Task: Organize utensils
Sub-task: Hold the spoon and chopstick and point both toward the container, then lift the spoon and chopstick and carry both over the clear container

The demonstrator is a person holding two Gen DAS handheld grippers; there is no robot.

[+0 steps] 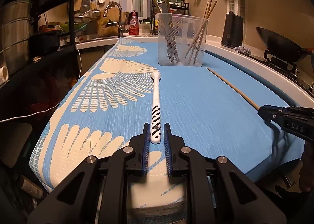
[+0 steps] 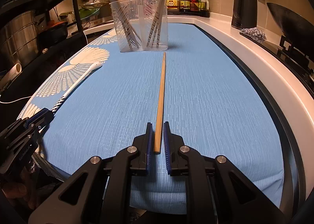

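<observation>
A white spoon with a black-striped handle (image 1: pixel 156 104) lies on the blue cloth, pointing away from me. My left gripper (image 1: pixel 157 128) is open with its pads on either side of the handle end, small gaps showing. A wooden chopstick (image 2: pixel 161 94) lies lengthwise on the cloth. My right gripper (image 2: pixel 157 128) is open and straddles its near end, not clamped. A clear plastic holder (image 1: pixel 182 39) with several chopsticks and utensils stands at the far end of the cloth; it also shows in the right wrist view (image 2: pixel 140 24). The spoon (image 2: pixel 78 84) and left gripper (image 2: pixel 41 118) show at the left there.
The blue patterned cloth (image 1: pixel 206 106) covers the counter. A sink faucet (image 1: pixel 115 14) and red bottle (image 1: pixel 134 24) stand behind. A black kettle (image 2: pixel 244 8), a wok (image 2: pixel 290 22) on the stove and a rag (image 2: pixel 254 33) are on the right. A metal rack with pots (image 2: pixel 19 33) is on the left.
</observation>
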